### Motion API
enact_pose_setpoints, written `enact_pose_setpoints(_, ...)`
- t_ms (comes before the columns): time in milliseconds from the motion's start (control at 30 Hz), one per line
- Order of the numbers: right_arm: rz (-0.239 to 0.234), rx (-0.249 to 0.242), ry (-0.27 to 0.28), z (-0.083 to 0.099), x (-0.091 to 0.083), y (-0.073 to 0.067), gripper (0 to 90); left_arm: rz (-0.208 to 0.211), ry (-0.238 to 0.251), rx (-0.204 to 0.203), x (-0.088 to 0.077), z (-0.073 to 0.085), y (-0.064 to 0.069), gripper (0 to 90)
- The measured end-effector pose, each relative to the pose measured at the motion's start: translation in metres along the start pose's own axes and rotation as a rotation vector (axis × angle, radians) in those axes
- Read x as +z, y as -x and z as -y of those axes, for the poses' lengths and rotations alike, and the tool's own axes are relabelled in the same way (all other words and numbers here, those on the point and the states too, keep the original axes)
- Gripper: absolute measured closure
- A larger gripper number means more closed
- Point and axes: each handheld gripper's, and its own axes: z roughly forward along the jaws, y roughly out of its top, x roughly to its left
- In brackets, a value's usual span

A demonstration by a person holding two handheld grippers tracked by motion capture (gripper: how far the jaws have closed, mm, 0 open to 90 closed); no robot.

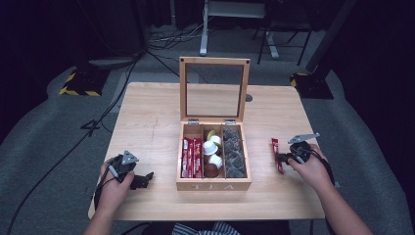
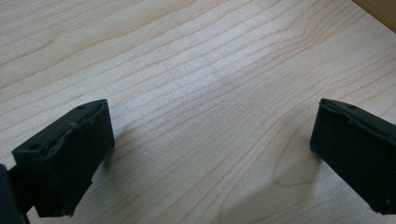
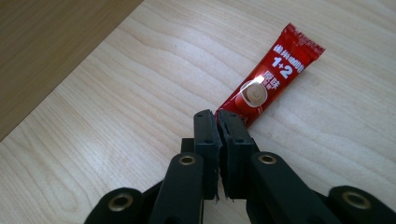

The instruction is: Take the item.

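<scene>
Your right gripper (image 3: 217, 114) has its jaws pressed almost together, and the near end of the red coffee stick sachet (image 3: 268, 79) runs in under their tips, so you appear to have it pinched by that end; the pads hide the actual contact, so I can't be sure how much foil is caught. Holding it by one end makes sense: the rest of the packet stays free and points toward the upper right of the right gripper view, ready to be steered lengthwise.

In the high view that gripper (image 1: 283, 157) sits at centre right of the frame, with the sachet (image 1: 276, 152) lying on the table (image 1: 147, 122) just right of the tea box (image 1: 213, 185). The box's glass lid (image 1: 214, 88) stands upright at the back, leaving all three compartments open from above. The left compartment already holds matching red sachets (image 1: 192, 156) laid lengthwise, which is probably where this one belongs; the middle compartment has creamer cups (image 1: 212, 149) and the right one dark packets (image 1: 234, 154).

Your left gripper (image 1: 142, 180) waits at lower left, well apart from the box, jaws spread wide over bare wood with nothing between them (image 2: 210, 140). It looks parked out of the way, free to steady the box if needed.
</scene>
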Motion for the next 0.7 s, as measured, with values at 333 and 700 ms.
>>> enact_pose_setpoints(333, -0.005, 0.052, 0.03, 0.002, -0.001, 0.002, 68.1, 0.0, 0.0, 0.0, 0.0, 0.0, 0.0, 0.0)
enact_pose_setpoints(700, 0.005, 0.041, 0.204, -0.011, -0.024, -0.004, 53.3, 0.0, 0.0, 0.001, 0.0, 0.0, 0.0, 0.0)
